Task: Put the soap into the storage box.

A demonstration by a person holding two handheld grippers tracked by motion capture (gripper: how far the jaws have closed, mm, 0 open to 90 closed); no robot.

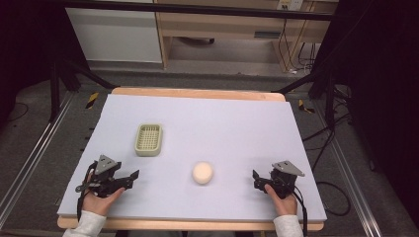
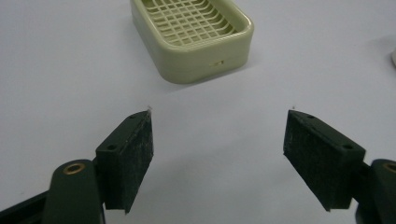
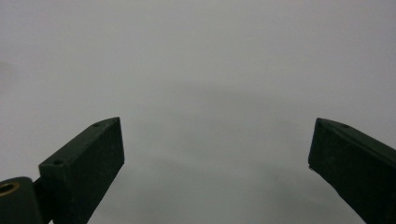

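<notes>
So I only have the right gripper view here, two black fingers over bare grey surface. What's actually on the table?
Observer: A round cream soap bar lies on the lavender table mat, between the two grippers.
Operator: Anything else?
Observer: A pale green slotted plastic soap dish sits farther back on the left, empty.
Operator: And the left gripper?
Observer: The left gripper is open, holding nothing, pointed toward the dish.
Operator: Is my right gripper near the soap?
Observer: The right gripper sits to the right of the soap, apart from it, fingers spread.
</notes>
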